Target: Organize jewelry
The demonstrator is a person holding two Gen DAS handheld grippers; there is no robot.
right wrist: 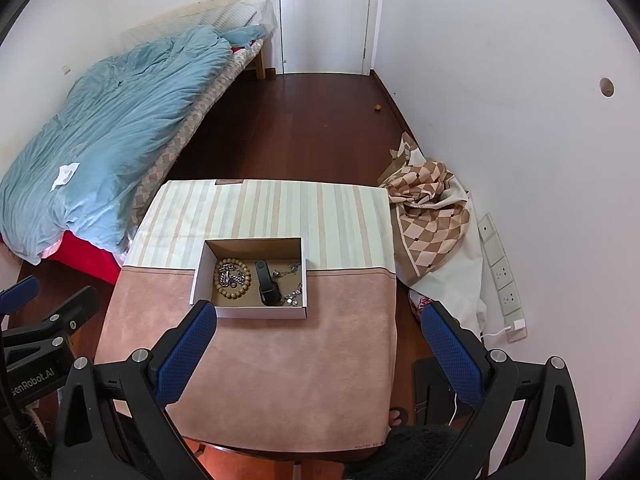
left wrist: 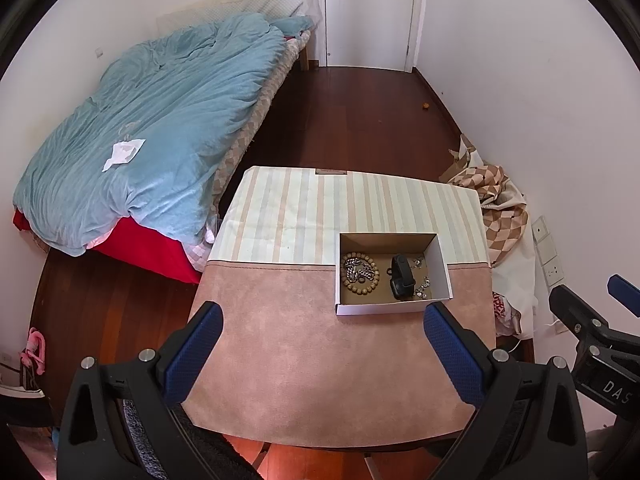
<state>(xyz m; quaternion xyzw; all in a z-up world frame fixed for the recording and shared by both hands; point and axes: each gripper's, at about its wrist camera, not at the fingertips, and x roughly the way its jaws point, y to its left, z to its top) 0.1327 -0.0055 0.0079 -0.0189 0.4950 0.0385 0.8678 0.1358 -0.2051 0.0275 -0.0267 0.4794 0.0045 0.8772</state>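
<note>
An open cardboard box (left wrist: pixel 442 276) (right wrist: pixel 200 276) sits on a small table covered in pink and striped cloth (left wrist: pixel 320 360) (right wrist: pixel 280 360). Inside lie a wooden bead bracelet (left wrist: pixel 374 286) (right wrist: pixel 218 280) around a silver chain (left wrist: pixel 354 270) (right wrist: pixel 231 274), a black watch (left wrist: pixel 402 282) (right wrist: pixel 267 288), and small silver pieces (left wrist: pixel 422 288) (right wrist: pixel 294 294). My left gripper (left wrist: pixel 324 322) hovers open just in front of the box, nothing between its blue pads. My right gripper (right wrist: pixel 320 320) is open too, with the box's near wall by its left pad, and it shows at the left wrist view's right edge (left wrist: pixel 592 320).
A bed with a blue duvet (left wrist: pixel 152 120) (right wrist: pixel 108 120) stands to the left. Checked fabric (left wrist: pixel 500 208) (right wrist: pixel 432 208) is heaped against the right wall by the sockets (right wrist: pixel 500 268). Dark wood floor (left wrist: pixel 352 120) runs to a white door (left wrist: pixel 368 8).
</note>
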